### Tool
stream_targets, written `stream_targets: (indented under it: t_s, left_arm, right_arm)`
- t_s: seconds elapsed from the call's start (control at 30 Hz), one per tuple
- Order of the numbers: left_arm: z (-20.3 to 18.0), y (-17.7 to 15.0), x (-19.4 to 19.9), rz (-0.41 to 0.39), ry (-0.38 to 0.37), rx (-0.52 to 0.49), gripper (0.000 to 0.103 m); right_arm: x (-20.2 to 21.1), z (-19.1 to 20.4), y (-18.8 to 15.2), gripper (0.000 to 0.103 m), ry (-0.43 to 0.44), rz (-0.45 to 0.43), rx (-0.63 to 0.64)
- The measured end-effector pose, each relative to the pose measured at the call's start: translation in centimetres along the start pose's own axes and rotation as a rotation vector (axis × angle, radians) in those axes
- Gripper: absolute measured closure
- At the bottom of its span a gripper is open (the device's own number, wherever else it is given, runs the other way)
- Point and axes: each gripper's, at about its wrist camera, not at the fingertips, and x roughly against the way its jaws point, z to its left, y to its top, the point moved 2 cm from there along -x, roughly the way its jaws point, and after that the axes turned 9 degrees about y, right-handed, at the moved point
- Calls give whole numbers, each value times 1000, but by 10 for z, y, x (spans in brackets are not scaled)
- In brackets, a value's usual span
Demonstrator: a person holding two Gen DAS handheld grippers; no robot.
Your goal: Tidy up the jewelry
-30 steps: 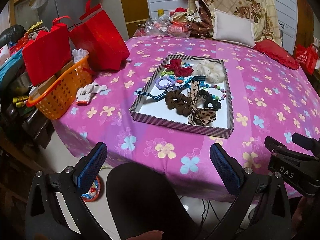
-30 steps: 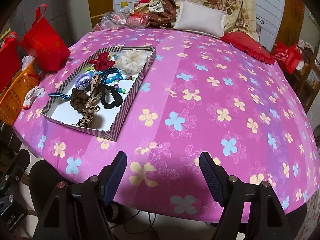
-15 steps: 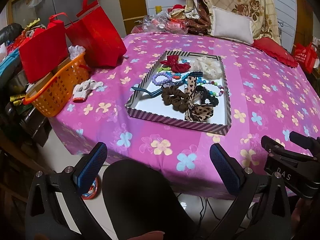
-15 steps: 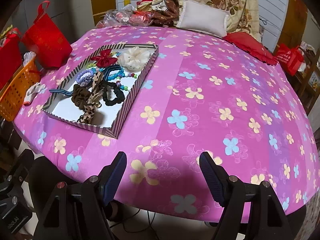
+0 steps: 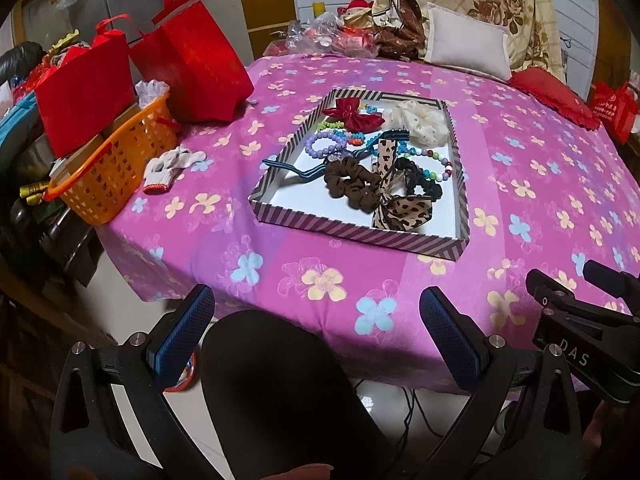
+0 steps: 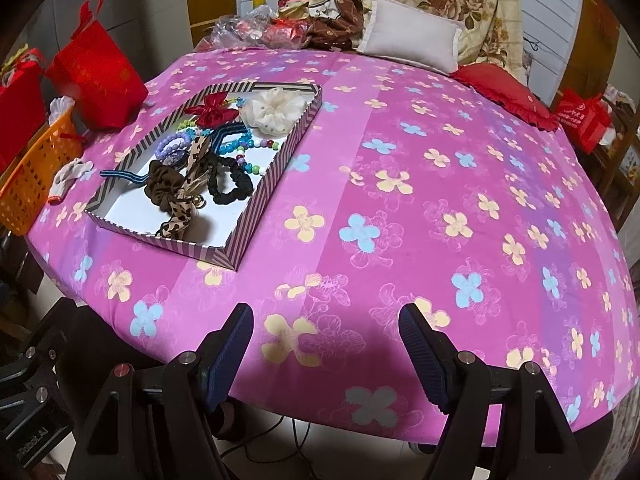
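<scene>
Your left gripper (image 5: 316,328) and right gripper (image 6: 326,344) both hang spread and empty, while scrunchies, bows and beads lie heaped in the striped shallow cardboard tray (image 5: 352,236) at twelve o'clock, sorted or awaiting sorting.

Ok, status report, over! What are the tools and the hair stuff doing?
Left tool open, empty. Right tool open, empty, at bed edge. Scrunchies, bows, bead bracelets heaped in striped tray. Nothing in the way.

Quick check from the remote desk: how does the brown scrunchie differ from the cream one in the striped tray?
The brown scrunchie is dark, compact and near the tray's middle; the cream scrunchie is pale, fluffier, larger and in a far corner. Both lie inside the striped tray.
</scene>
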Motion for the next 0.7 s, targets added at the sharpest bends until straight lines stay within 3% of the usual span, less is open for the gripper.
stream_targets:
  t_s: [0.7]
  left_arm:
    - [1,-2,-11,43,1,13,0]
  right_arm:
    - [-6,6,-5,30,27,15,33]
